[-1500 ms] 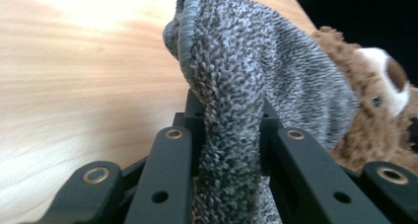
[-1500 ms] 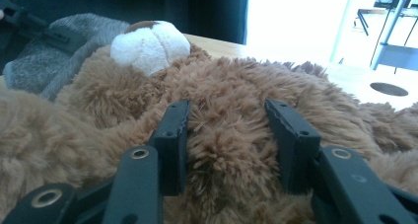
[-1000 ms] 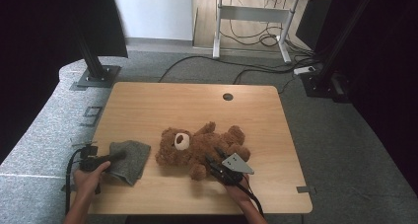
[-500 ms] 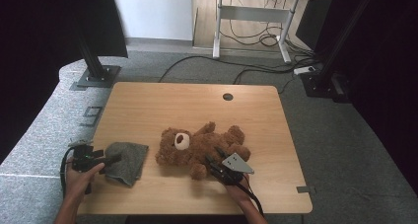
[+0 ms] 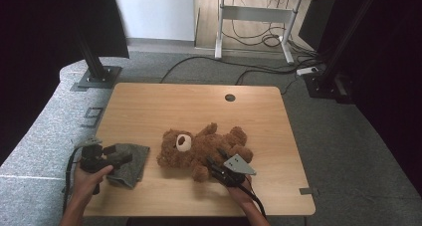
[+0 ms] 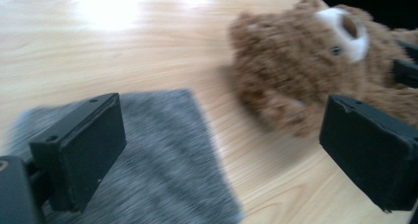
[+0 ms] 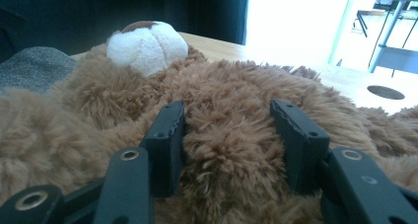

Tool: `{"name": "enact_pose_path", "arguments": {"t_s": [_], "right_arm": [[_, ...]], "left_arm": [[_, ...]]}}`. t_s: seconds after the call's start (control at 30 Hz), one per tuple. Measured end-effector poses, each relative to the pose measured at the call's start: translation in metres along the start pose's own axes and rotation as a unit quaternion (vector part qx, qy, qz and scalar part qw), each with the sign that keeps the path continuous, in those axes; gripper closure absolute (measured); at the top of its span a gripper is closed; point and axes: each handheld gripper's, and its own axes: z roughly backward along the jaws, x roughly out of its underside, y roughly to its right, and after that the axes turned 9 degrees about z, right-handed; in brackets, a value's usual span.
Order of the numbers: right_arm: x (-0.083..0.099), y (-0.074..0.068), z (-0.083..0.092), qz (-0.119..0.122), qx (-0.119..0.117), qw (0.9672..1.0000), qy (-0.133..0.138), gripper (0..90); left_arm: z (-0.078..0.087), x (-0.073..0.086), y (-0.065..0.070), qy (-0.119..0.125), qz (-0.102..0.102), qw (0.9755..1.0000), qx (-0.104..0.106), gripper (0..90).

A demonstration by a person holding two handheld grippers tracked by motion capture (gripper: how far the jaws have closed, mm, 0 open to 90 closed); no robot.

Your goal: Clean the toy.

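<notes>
A brown teddy bear (image 5: pixel 204 149) lies on its back in the near middle of the wooden table (image 5: pixel 199 101). My right gripper (image 5: pixel 213 165) comes in from the near edge. In the right gripper view its jaws, which have just been opening, still press a tuft of the bear's belly fur (image 7: pixel 222 115) between them (image 7: pixel 226 120). A grey cloth (image 5: pixel 130 161) lies flat to the left of the bear. My left gripper (image 5: pixel 119 154) hovers over the cloth's left edge. Its jaws have just spread wide and nothing is between them (image 6: pixel 226 135). Beyond them show the cloth (image 6: pixel 162 160) and the bear's head (image 6: pixel 296 71).
A round cable hole (image 5: pixel 229 97) sits near the table's far edge. Black stand bases (image 5: pixel 97 79) and cables (image 5: pixel 259 71) lie on the grey floor beyond the table. A white desk frame (image 5: pixel 254 17) stands farther back.
My left gripper has let go of the grey cloth, opened wide and risen a little to the left. The cloth lies flat. The right gripper stays on the bear.
</notes>
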Motion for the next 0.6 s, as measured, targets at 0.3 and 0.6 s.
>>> {"name": "enact_pose_path", "arguments": {"t_s": [0.3,0.6], "right_arm": [[-0.007,0.001,0.007,-0.007,0.005,1.0000,0.003,44.6],[-0.011,0.020,0.028,-0.023,0.028,0.9991,-0.024,36.0]], "left_arm": [[-0.044,-0.006,0.058,-0.046,-0.052,0.9967,0.042,7.2],[-0.103,0.011,0.098,-0.099,-0.094,0.9899,0.039,12.1]]}}
